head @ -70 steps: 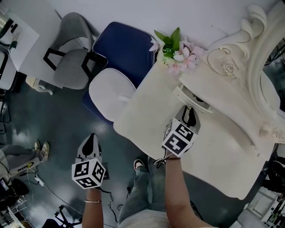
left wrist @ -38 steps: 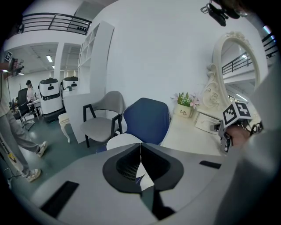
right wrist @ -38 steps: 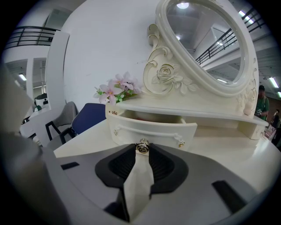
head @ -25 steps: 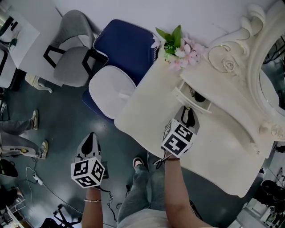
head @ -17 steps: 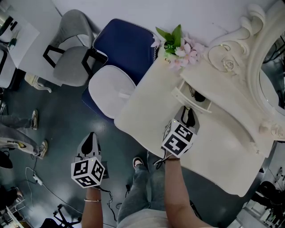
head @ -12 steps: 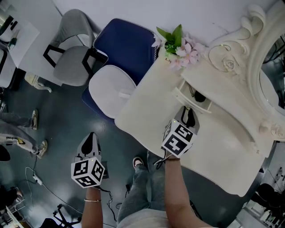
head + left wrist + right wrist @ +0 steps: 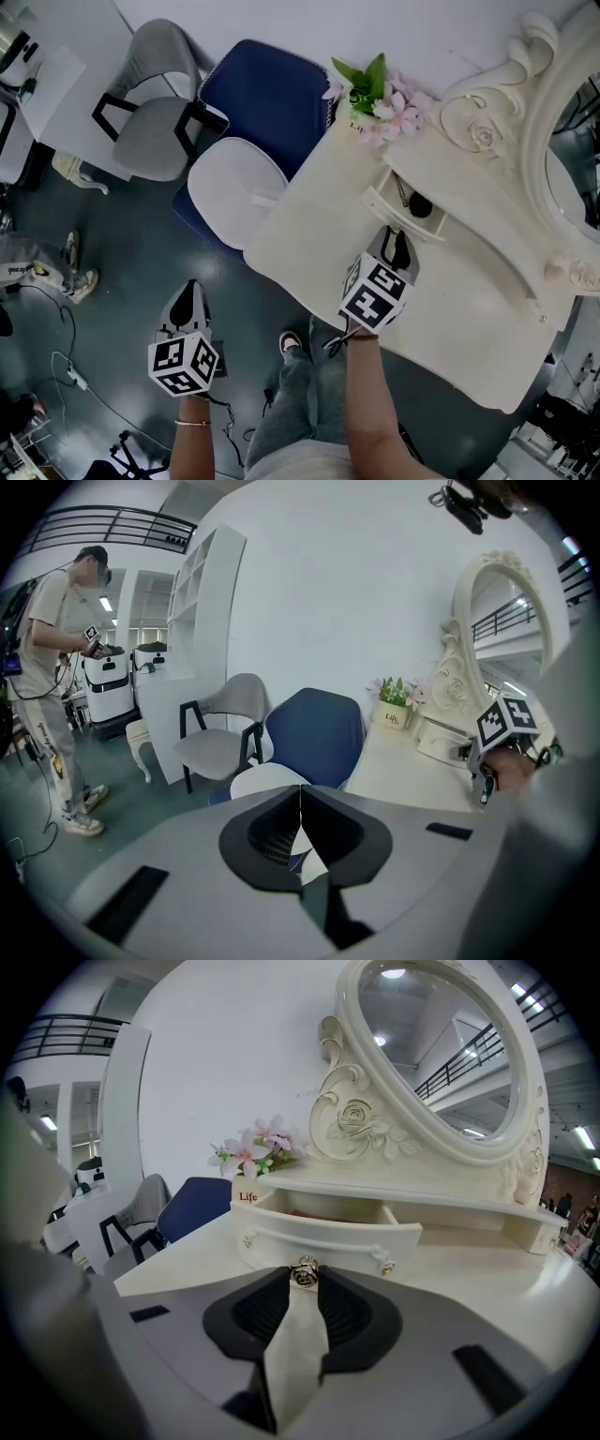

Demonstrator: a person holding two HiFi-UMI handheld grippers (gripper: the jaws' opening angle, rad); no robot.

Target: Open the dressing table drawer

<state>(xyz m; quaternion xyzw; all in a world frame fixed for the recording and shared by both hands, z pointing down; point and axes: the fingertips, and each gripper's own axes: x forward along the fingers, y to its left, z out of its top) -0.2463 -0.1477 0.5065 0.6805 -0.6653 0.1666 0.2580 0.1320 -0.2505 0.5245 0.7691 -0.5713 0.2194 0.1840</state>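
Cream drawer [image 7: 328, 1232] is standing open, the right tongs [image 7: 303, 1280] clamping its knob [image 7: 303, 1272]; the left tongs [image 7: 300, 799] are hanging closed and empty.

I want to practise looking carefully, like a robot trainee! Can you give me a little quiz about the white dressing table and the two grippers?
1. True or false: the drawer is pulled partly open.
2. Pick one: what do the fingers of the right gripper pinch? A) the flowers B) the knob on the drawer front C) the mirror
3. Fill in the blank: the left gripper has its fingers closed together and holds ____.

Key: 1 true. 2 B. 3 nothing.
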